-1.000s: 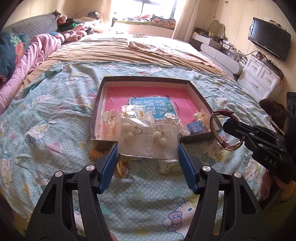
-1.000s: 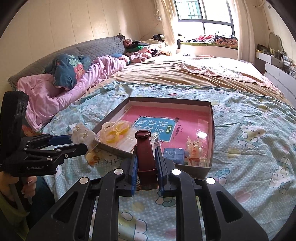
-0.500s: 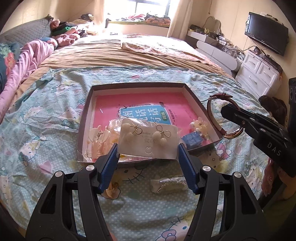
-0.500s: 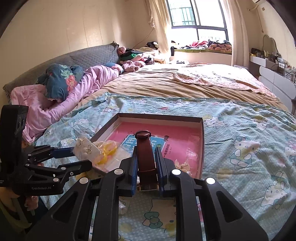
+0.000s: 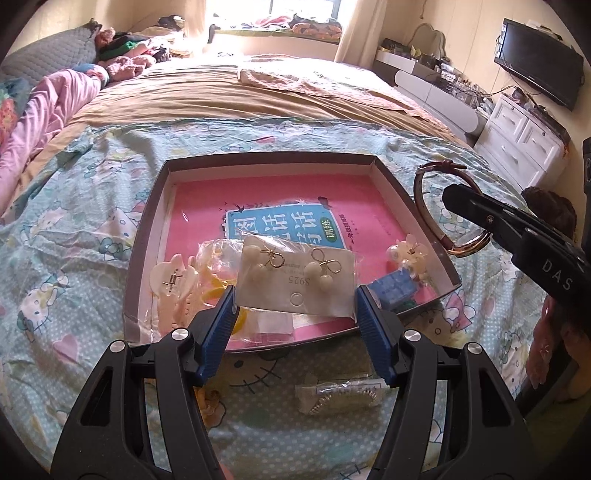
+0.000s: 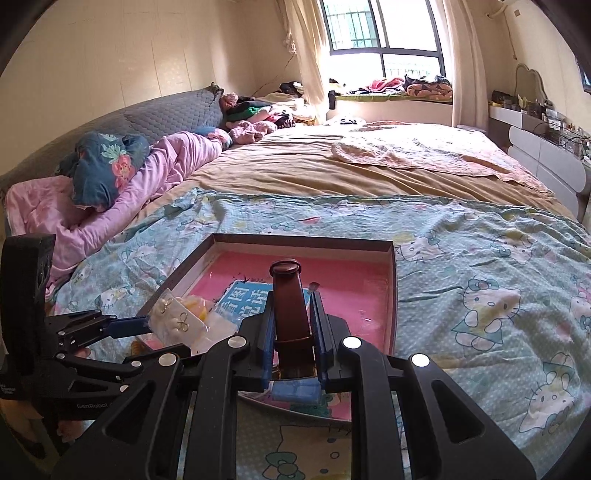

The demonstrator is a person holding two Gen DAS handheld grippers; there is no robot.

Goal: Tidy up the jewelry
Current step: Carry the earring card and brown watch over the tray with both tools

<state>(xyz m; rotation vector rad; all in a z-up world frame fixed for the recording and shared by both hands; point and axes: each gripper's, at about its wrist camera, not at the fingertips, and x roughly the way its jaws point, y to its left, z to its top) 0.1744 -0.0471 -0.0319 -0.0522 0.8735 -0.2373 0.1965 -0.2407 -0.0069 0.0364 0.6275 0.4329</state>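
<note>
Earrings on a bagged card (image 5: 295, 278) sit clamped in the left tool (image 5: 295, 306), centre frame, above the tray's (image 5: 146, 236) near edge. Right tool (image 6: 292, 325), lower centre, grips a brown watch strap (image 6: 288, 299) over the tray.

A home bedroom: wide bed (image 6: 369, 177), pillows at its head, window (image 6: 384, 33) beyond, wall television (image 5: 539, 62) beside it.

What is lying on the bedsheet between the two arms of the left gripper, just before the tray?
In the left wrist view, a small clear packet lies there on the bedsheet, apart from the tray.
</note>
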